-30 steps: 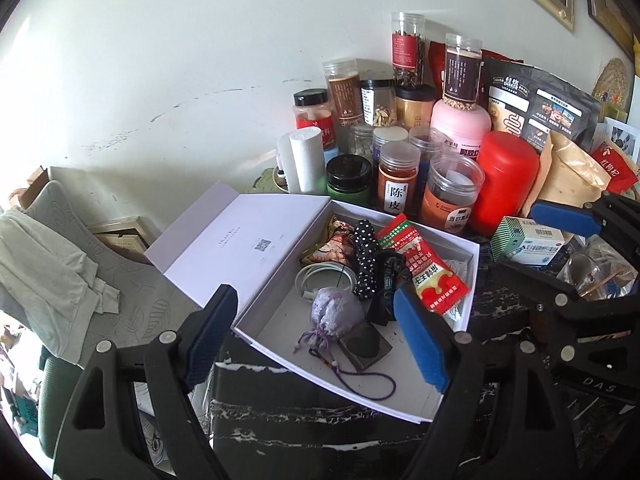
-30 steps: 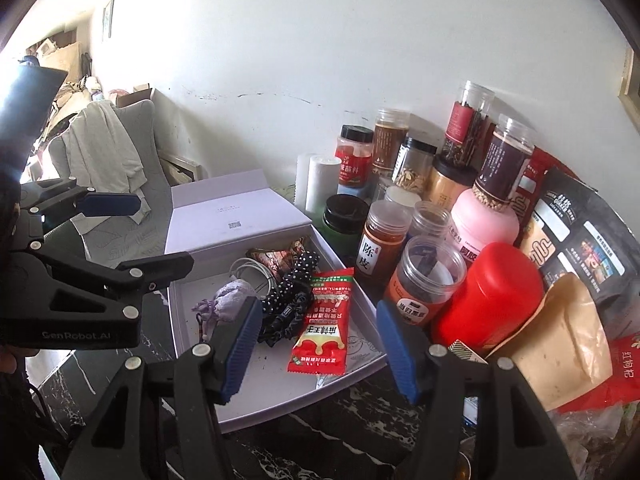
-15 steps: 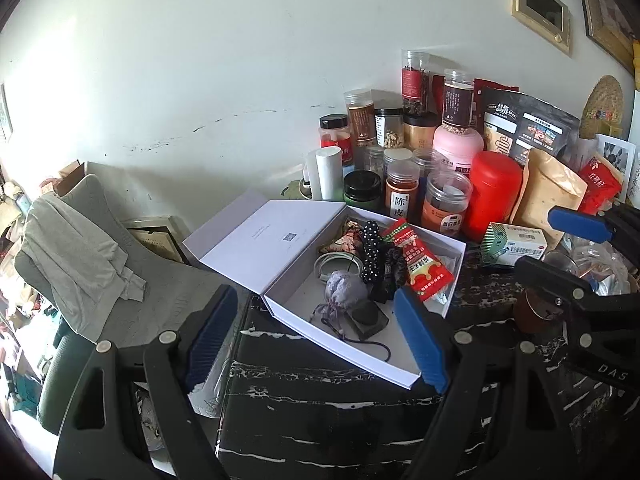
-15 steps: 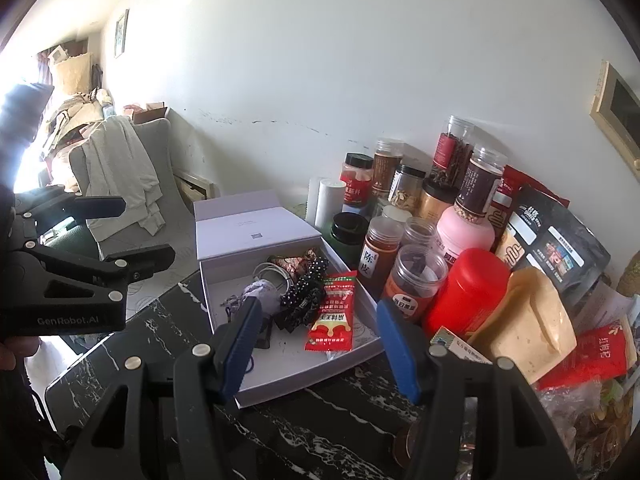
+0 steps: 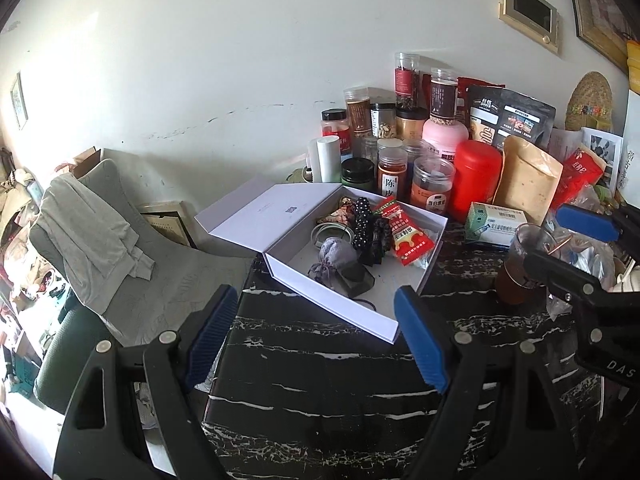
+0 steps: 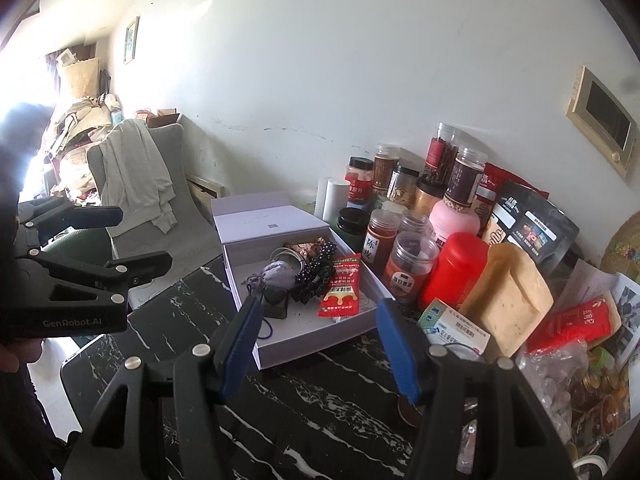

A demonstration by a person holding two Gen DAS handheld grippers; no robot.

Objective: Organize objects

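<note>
**Left wrist and right wrist: open box amid crowded jars**

Left wrist view first: we saw our left gripper [image 5: 316,332] with jaws wide and nothing between them, above the black marbled table [image 5: 320,392]. Ahead lay the open white box [image 5: 360,312], its lid [image 5: 276,216] folded back; inside were one red sachet [image 5: 408,236], one grey drawstring pouch [image 5: 336,254] and one dotted black band [image 5: 362,224]. Jars crowded behind it, among them one red canister [image 5: 476,176] and one jar labelled "陈皮" [image 5: 390,180]. A green-and-white carton [image 5: 494,226] lay beside the box. Our right gripper [image 5: 576,244] showed at the right edge, stamped "DAS".

Right wrist view: our right gripper [image 6: 316,344] stood moderately open and empty, the box [image 6: 320,340] just beyond it. One tan pouch [image 6: 508,300] leaned by the red canister [image 6: 452,272]. Our left gripper [image 6: 120,236], reading "GenRobot.AI", hung well left.
</note>
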